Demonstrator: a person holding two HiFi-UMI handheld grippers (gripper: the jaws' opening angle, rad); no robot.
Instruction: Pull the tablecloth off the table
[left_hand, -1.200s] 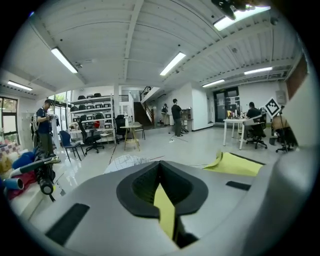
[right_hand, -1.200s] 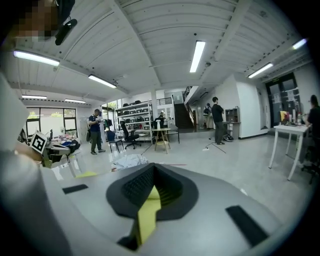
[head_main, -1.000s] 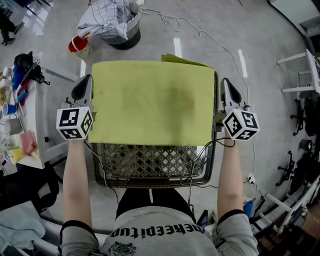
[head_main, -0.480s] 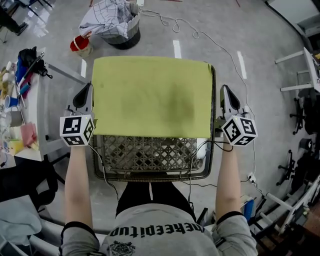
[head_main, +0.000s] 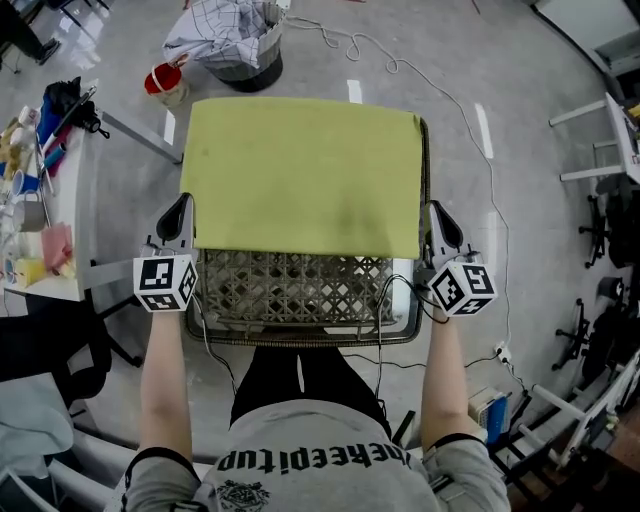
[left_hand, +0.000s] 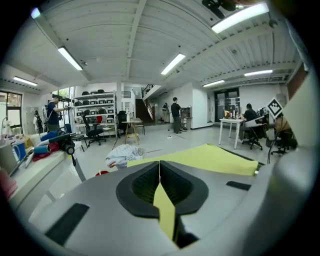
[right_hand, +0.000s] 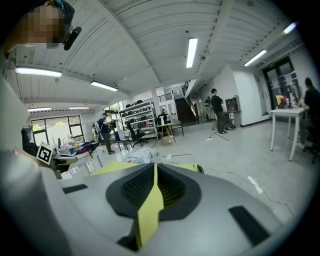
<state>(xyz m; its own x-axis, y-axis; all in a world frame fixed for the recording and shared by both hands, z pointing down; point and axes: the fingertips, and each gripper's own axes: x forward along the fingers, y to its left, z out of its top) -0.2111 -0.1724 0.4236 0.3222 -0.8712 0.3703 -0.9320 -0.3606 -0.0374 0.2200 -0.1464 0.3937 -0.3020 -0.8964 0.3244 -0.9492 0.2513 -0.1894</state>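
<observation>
Head view, task partly done: left gripper (head_main: 183, 207) and right gripper (head_main: 437, 216), jaws of each clamped on a near corner of the yellow-green tablecloth (head_main: 300, 175), which covers most of the desk (head_main: 290, 292); only the near woven strip lies bare.

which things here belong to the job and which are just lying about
Job: tablecloth, table, left tongs, right tongs.
Lying about: laundry bin, red cup, floor cable.
</observation>
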